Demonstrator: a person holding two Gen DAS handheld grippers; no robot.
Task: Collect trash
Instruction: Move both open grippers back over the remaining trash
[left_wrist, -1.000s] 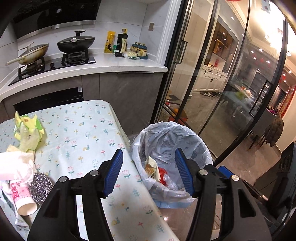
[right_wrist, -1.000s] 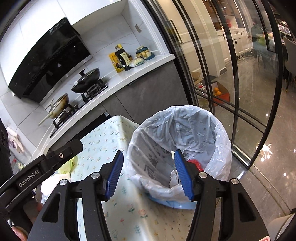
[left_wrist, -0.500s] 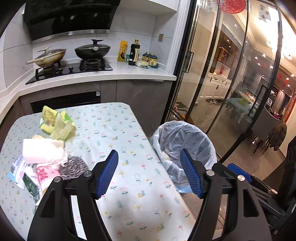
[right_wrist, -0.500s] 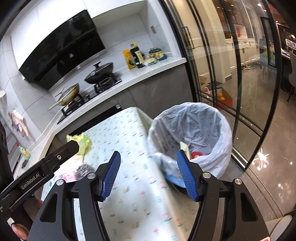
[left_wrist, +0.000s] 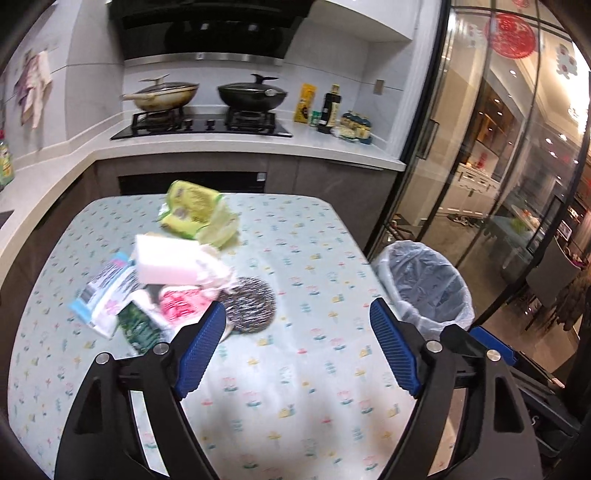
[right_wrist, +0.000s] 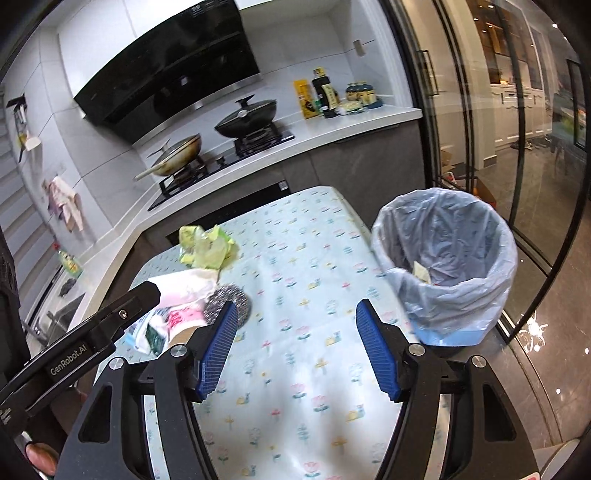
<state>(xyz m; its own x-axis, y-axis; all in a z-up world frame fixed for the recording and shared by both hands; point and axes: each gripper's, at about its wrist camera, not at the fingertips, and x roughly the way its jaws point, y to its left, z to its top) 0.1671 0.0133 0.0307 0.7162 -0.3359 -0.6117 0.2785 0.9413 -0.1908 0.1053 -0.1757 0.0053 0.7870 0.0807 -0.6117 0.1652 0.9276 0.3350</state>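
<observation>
A heap of trash lies on the flowered tablecloth (left_wrist: 295, 229): a yellow-green wrapper (left_wrist: 195, 214), a white tissue pack (left_wrist: 168, 260), a pink paper cup (left_wrist: 181, 302), a steel scourer (left_wrist: 249, 302) and a blue-white packet (left_wrist: 105, 290). The bin (right_wrist: 443, 258) with its pale blue liner stands off the table's right edge, some scraps inside. My left gripper (left_wrist: 297, 323) hovers over the cloth, its jaws opening with nothing between them, the heap just beyond its left finger. My right gripper (right_wrist: 295, 325) is also opening and empty. The same heap (right_wrist: 192, 291) shows left of it.
Behind the table runs a white counter (left_wrist: 221, 142) with a gas hob, a wok (left_wrist: 162, 96) and a black lidded pan (left_wrist: 253, 96), and bottles (left_wrist: 330, 110) at its right end. Glass sliding doors (left_wrist: 498, 166) close off the right side. The left gripper's black body (right_wrist: 81, 343) crosses the right wrist view.
Both grippers have drawn back from over the bin and swung left toward the table; the trash heap has come into fuller view. Both pairs of jaws stand wider than before.
</observation>
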